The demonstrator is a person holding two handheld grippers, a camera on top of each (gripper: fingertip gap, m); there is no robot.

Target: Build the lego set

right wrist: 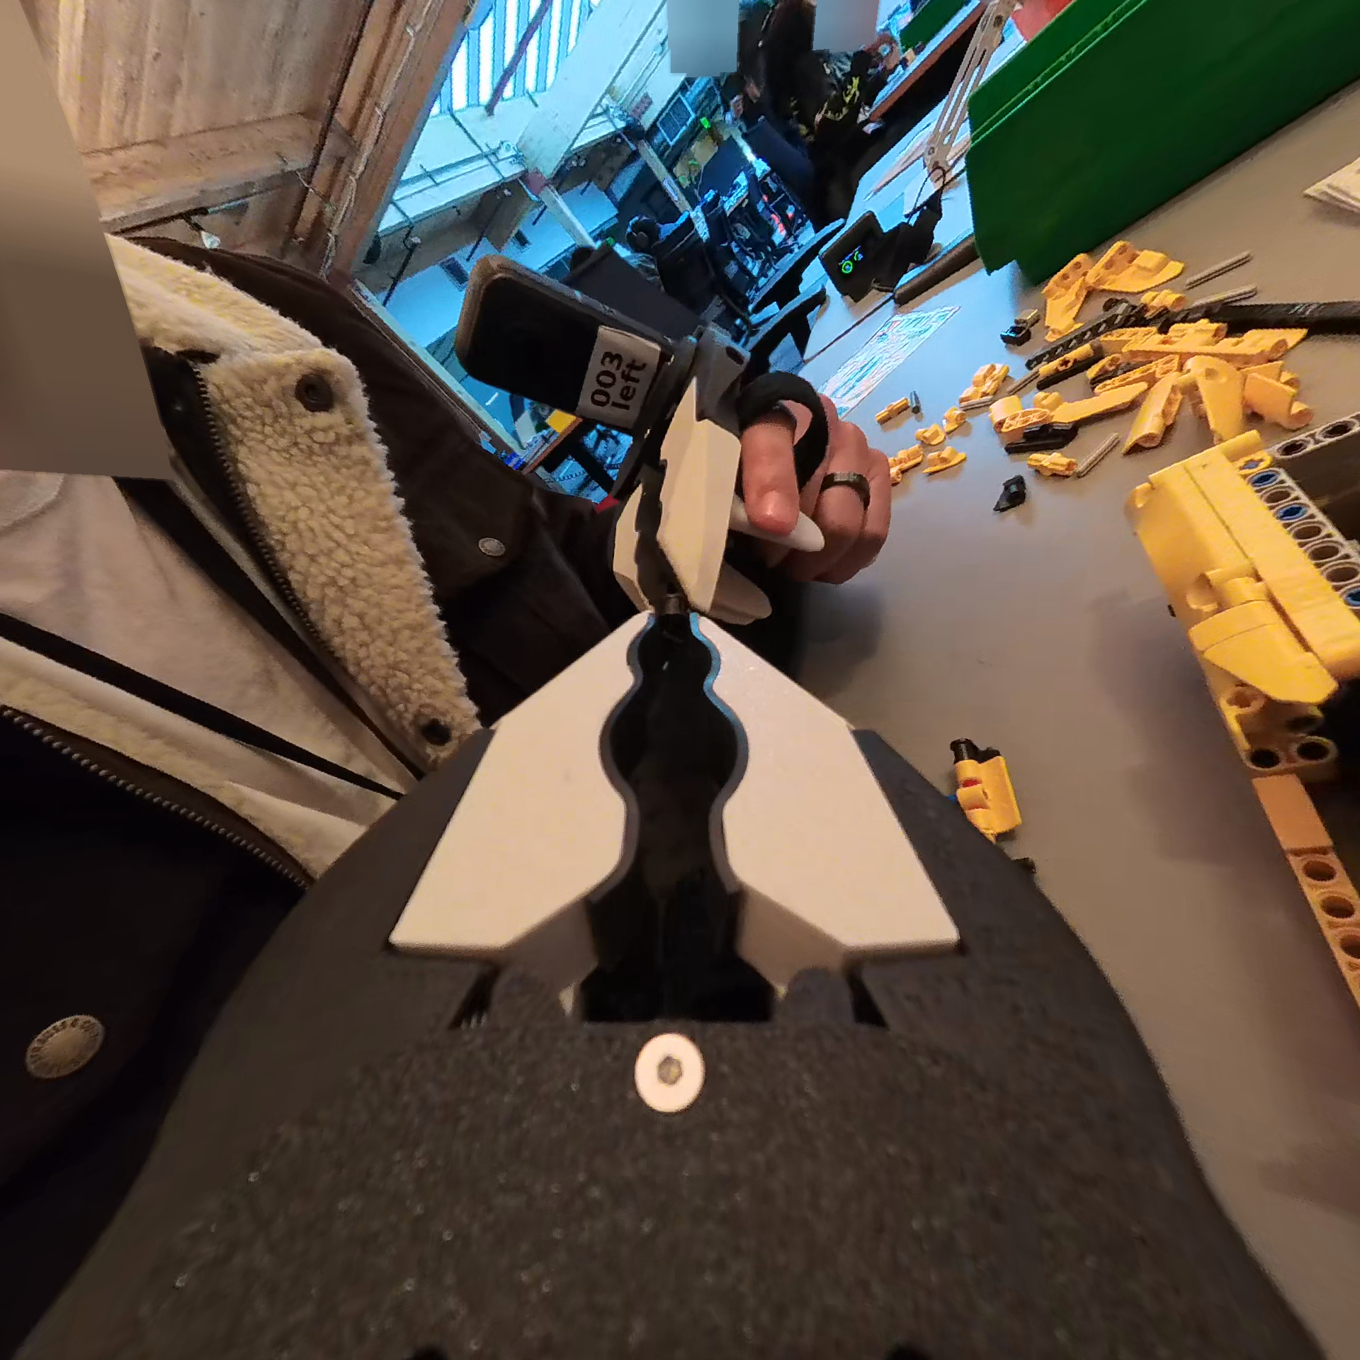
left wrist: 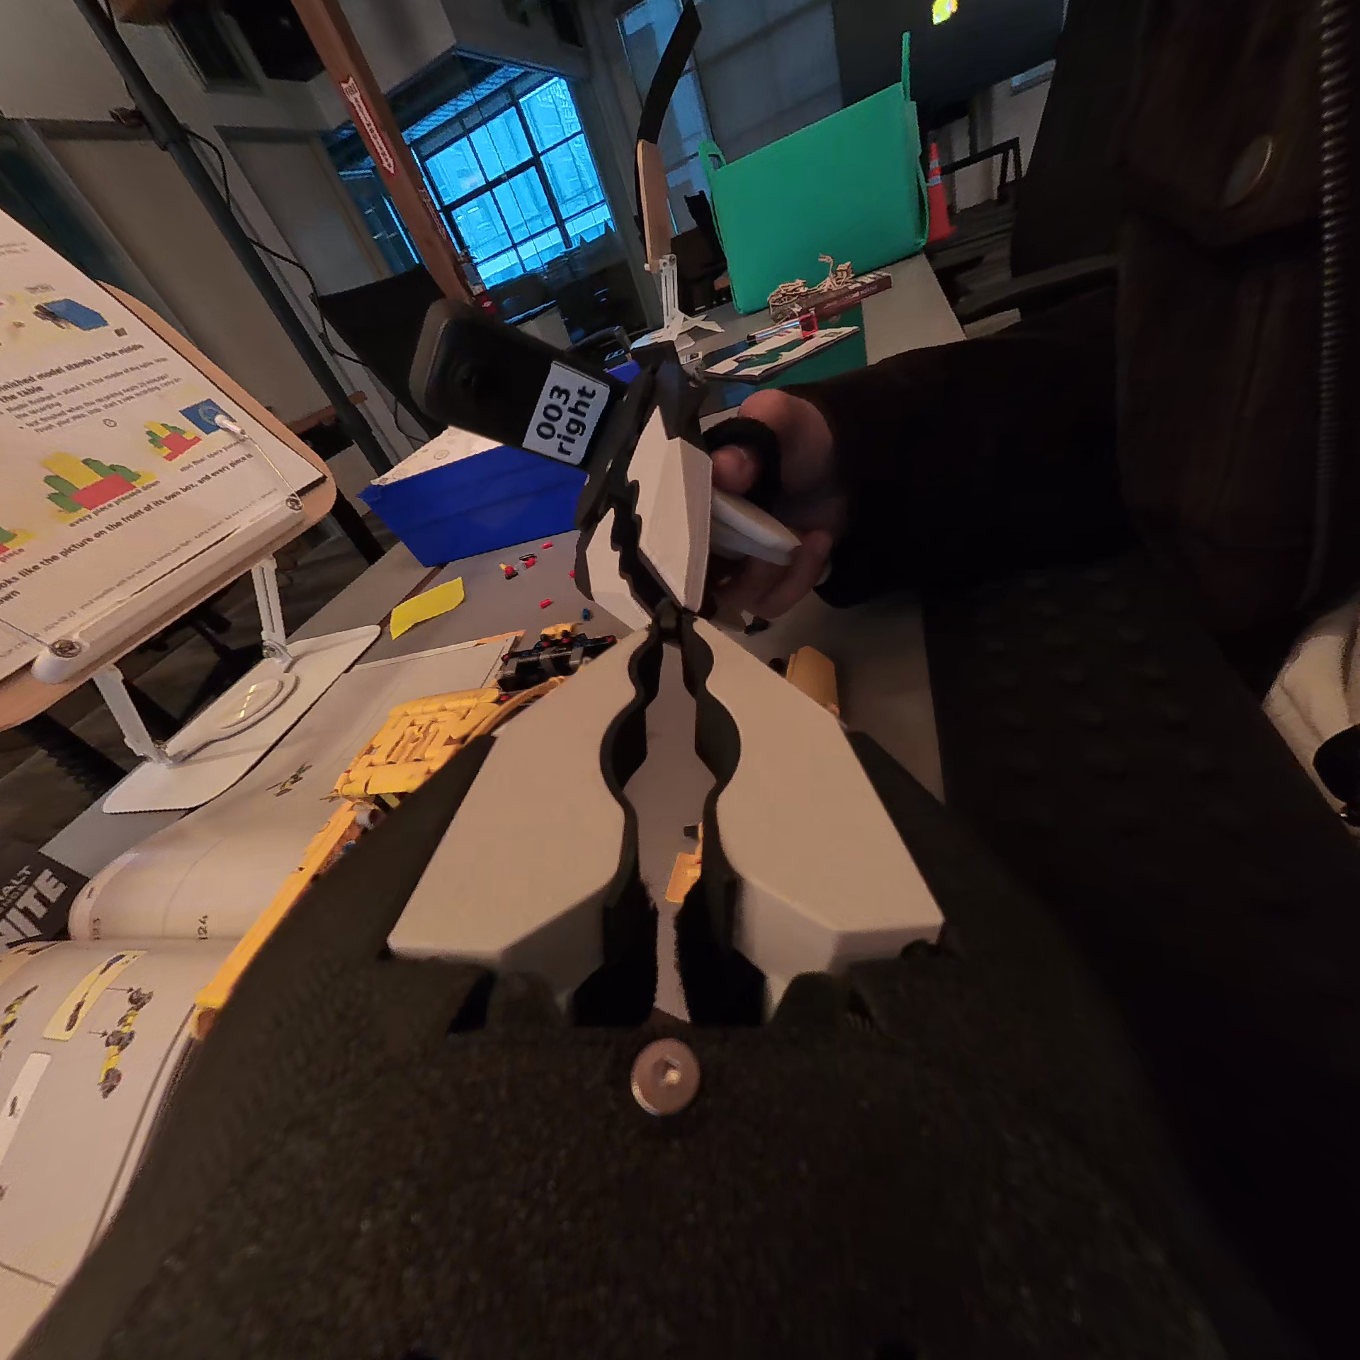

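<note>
My two grippers meet tip to tip above the grey table. In the left wrist view my left gripper [left wrist: 666,625] is shut, and the right gripper [left wrist: 662,600] comes down onto it from above. A small black lego piece [left wrist: 667,611] is pinched where the tips meet. In the right wrist view my right gripper [right wrist: 671,625] is shut on the same small black piece [right wrist: 673,607], with the left gripper [right wrist: 666,592] just beyond it. A part-built yellow lego model [right wrist: 1244,559] lies at the right.
Loose yellow and black pieces [right wrist: 1148,368] lie before a green bin [right wrist: 1141,125]. A small yellow subassembly [right wrist: 986,795] sits near my right gripper. A blue bin [left wrist: 478,500], small red pieces [left wrist: 526,563], an open instruction booklet [left wrist: 96,1030] and a sheet stand [left wrist: 110,456] are at left. The grippers are tip to tip, or close to it.
</note>
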